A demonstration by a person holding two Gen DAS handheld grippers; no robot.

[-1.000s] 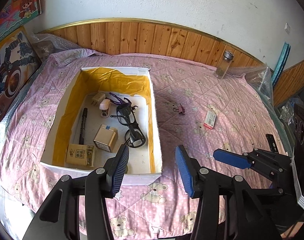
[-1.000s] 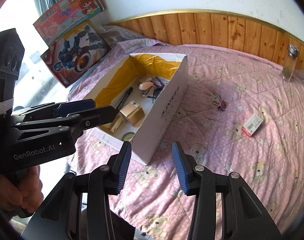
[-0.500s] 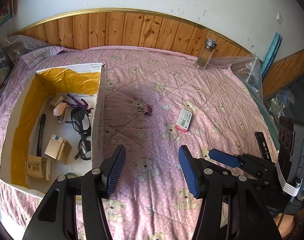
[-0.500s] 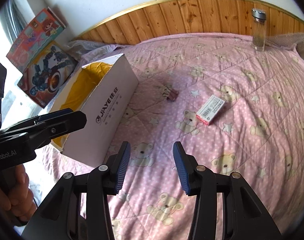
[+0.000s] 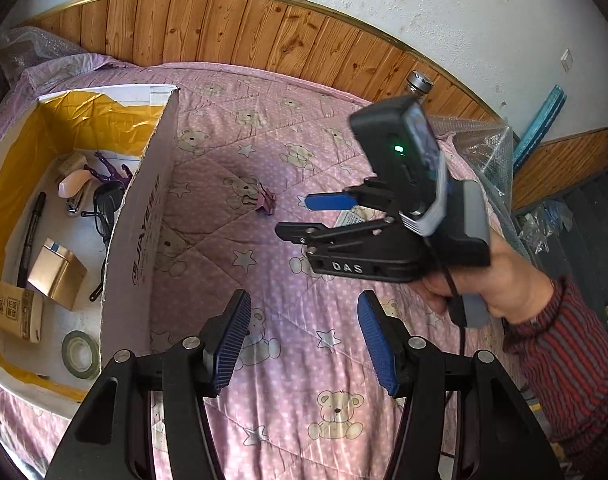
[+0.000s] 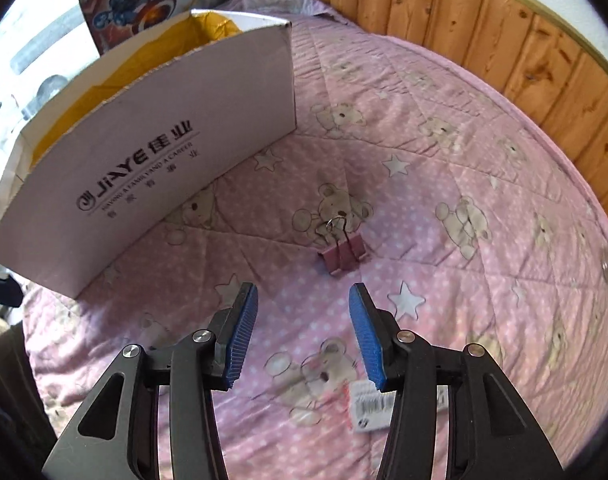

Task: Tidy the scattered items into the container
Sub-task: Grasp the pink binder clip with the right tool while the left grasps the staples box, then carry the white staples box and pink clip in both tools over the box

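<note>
A pink binder clip (image 6: 345, 254) lies on the pink bear-print quilt, just ahead of my open right gripper (image 6: 303, 334), which hovers low over it with nothing between its fingers. The clip (image 5: 266, 201) also shows in the left wrist view, where the right gripper (image 5: 304, 216) reaches toward it. A small white and red box (image 6: 369, 406) lies under the right gripper's right finger. The white cardboard box (image 5: 142, 216) with yellow lining holds glasses, a pen, small cartons and tape. My left gripper (image 5: 304, 338) is open and empty above the quilt, right of the box.
A person's hand (image 5: 491, 280) in a striped sleeve holds the right gripper. A glass jar (image 5: 417, 82) stands by the wooden wall panel at the back. Bubble wrap (image 5: 483, 148) lies at the bed's right edge. A toy box (image 6: 152, 0) stands behind the cardboard box.
The right gripper has dropped and moved forward to just short of the binder clip. The left gripper has shifted right, so the cardboard box now sits further left in its view.
</note>
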